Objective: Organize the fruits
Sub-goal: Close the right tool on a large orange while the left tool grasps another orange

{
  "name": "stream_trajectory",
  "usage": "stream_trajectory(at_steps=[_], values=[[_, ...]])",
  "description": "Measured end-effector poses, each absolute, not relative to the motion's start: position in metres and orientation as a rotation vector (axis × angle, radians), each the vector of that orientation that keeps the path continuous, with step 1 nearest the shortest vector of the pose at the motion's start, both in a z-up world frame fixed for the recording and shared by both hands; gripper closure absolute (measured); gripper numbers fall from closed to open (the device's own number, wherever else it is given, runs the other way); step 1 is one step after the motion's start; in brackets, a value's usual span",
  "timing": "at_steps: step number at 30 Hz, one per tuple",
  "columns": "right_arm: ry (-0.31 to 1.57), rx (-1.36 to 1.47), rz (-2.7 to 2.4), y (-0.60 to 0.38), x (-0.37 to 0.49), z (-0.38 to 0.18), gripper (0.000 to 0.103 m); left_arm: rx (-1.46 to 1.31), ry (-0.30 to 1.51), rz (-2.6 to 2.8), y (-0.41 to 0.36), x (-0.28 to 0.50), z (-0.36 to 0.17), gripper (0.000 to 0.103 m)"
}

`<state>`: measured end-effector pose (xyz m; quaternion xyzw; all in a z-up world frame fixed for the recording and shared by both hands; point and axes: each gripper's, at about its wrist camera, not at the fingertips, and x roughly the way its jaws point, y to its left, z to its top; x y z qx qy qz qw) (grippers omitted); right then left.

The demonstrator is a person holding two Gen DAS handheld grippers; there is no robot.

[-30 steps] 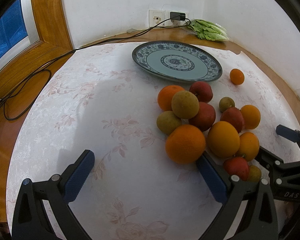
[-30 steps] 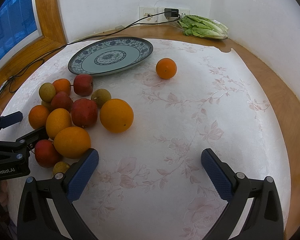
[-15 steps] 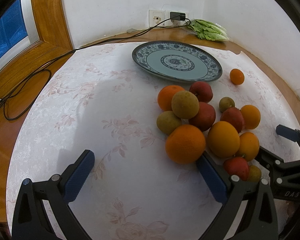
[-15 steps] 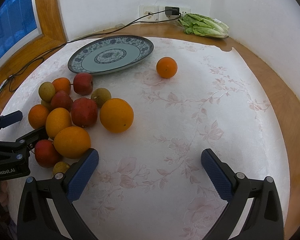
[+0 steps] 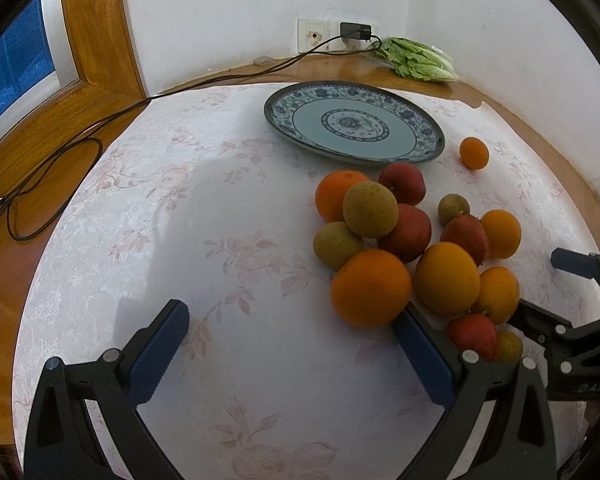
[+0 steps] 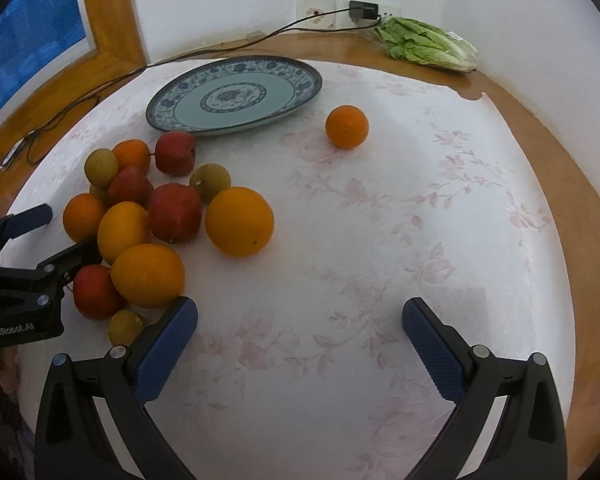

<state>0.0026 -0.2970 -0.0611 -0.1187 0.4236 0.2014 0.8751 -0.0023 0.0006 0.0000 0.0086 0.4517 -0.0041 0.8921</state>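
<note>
We saw a pile of round orange, red and yellow-green fruits [image 6: 152,220] beside both wide-open hand-held grippers, left hand-held gripper [image 5: 292,344] and right hand-held gripper [image 6: 300,332]; only the right view showed the small yellow-green fruit [image 6: 125,326] unobstructed.

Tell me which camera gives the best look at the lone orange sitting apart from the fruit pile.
The right wrist view. There the lone orange sits large and unobstructed on the cloth beside the plate. The left wrist view shows the same orange smaller and farther off, beyond the fruit pile, though still fully visible.

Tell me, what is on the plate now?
Nothing: the plate shows its whole blue pattern, no fruit. The pile lies before it on the cloth. Its underside is hidden.
</note>
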Motion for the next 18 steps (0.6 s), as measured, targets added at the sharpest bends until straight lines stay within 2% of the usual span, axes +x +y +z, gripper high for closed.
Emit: stream_trajectory(at_steps=[14, 18], values=[[0.914, -0.302, 0.489, -0.2970, -0.0010, -0.0589, 0.000, 0.009, 0.977, -0.001, 0.0026, 0.0011, 0.0012, 0.002], [0.917, -0.291, 0.534, -0.2985, -0.0042, -0.0549, 0.009, -0.038, 0.979, 0.001, 0.0077, -0.0064, 0.0087, 0.004]])
